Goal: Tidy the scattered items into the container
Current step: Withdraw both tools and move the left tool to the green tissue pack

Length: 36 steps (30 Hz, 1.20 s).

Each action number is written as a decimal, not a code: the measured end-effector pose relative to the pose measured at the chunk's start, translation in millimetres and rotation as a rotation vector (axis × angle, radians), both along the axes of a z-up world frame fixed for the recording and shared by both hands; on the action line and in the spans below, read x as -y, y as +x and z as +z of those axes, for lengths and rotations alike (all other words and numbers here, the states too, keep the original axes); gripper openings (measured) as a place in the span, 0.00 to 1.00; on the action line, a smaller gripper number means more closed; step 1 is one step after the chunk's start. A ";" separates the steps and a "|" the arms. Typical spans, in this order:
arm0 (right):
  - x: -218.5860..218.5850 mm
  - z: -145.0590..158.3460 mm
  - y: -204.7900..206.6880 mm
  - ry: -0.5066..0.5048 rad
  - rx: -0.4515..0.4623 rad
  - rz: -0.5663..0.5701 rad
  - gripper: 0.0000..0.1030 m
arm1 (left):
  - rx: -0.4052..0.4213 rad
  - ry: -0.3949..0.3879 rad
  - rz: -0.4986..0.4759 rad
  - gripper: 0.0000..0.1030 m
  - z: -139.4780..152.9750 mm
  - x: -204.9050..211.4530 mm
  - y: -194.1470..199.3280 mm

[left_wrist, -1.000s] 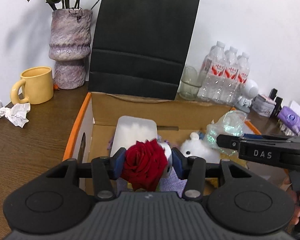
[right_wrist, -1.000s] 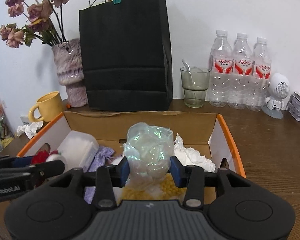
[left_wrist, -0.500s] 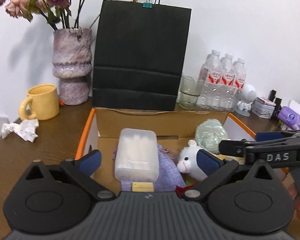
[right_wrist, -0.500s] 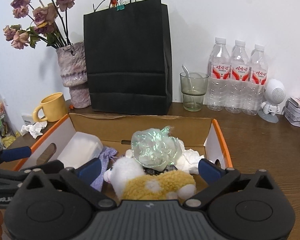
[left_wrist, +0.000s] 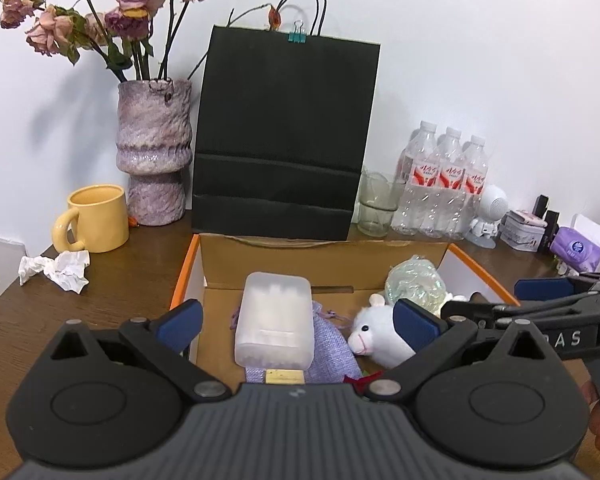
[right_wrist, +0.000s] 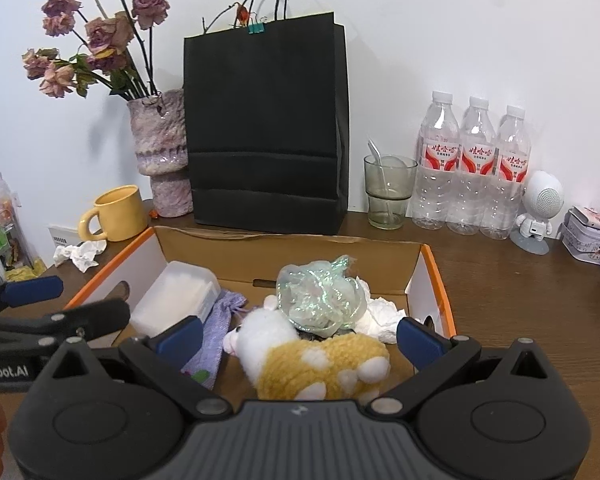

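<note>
both claws have let go since a second ago: the left gripper (left_wrist: 298, 316) dropped its red rose, the right gripper (right_wrist: 300, 334) its iridescent wrapper (right_wrist: 320, 296), now inside the cardboard box (right_wrist: 288, 254); a crumpled tissue (left_wrist: 56, 270) remains outside.

matt cardboard box (right_wrist: 284, 246), fluffy plush toy (right_wrist: 312, 356)

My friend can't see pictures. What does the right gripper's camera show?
An open right gripper hovers over a cardboard box holding a plush sheep, shiny wrap, a plastic case and a purple pouch. Behind stands a black bag.
</note>
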State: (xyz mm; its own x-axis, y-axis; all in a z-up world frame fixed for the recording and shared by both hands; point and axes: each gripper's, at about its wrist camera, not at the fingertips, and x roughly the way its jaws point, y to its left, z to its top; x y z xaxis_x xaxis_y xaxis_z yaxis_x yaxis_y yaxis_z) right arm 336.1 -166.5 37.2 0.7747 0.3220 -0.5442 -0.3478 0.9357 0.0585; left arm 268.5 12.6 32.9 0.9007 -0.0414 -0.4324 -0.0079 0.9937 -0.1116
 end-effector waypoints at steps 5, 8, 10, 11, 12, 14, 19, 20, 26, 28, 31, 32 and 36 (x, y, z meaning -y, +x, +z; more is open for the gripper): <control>3.4 5.7 -19.7 0.005 0.015 0.004 1.00 | 0.019 -0.008 0.000 1.00 7.1 -2.2 -17.7; 6.1 9.3 -34.6 0.005 0.025 0.003 1.00 | 0.028 -0.023 0.007 1.00 10.3 -6.3 -30.5; 8.2 11.6 -44.6 0.005 0.031 0.001 1.00 | 0.032 -0.026 0.010 1.00 12.0 -8.5 -39.1; 9.6 12.1 -49.6 0.006 0.033 0.000 1.00 | 0.033 -0.025 0.010 1.00 12.6 -9.2 -43.1; 11.6 12.1 -55.0 0.008 0.034 -0.001 1.00 | 0.034 -0.024 0.010 1.00 13.0 -10.0 -47.2; 15.8 10.9 -66.2 0.010 0.033 -0.005 1.00 | 0.036 -0.023 0.005 1.00 13.4 -11.1 -56.3; 25.4 6.2 -90.5 0.009 0.024 -0.016 1.00 | 0.021 -0.013 0.001 1.00 8.0 -11.7 -75.4; 27.6 4.8 -94.8 0.009 0.020 -0.018 1.00 | 0.017 -0.014 0.000 1.00 6.4 -11.7 -78.8; 39.7 -7.0 -116.3 0.000 -0.013 -0.028 1.00 | -0.005 -0.010 -0.008 1.00 -1.6 -10.1 -97.9; 43.5 -12.6 -121.6 -0.002 -0.029 -0.031 1.00 | -0.013 -0.006 -0.012 1.00 -4.0 -8.8 -102.6; 49.7 -22.2 -128.9 -0.008 -0.054 -0.038 1.00 | -0.028 -0.001 -0.015 1.00 -8.2 -7.1 -108.5; 51.7 -25.1 -130.6 -0.008 -0.062 -0.041 1.00 | -0.033 0.000 -0.017 1.00 -9.7 -6.3 -110.3; 59.9 -36.2 -138.0 -0.010 -0.099 -0.053 1.00 | -0.058 0.011 -0.022 1.00 -17.5 -3.3 -114.5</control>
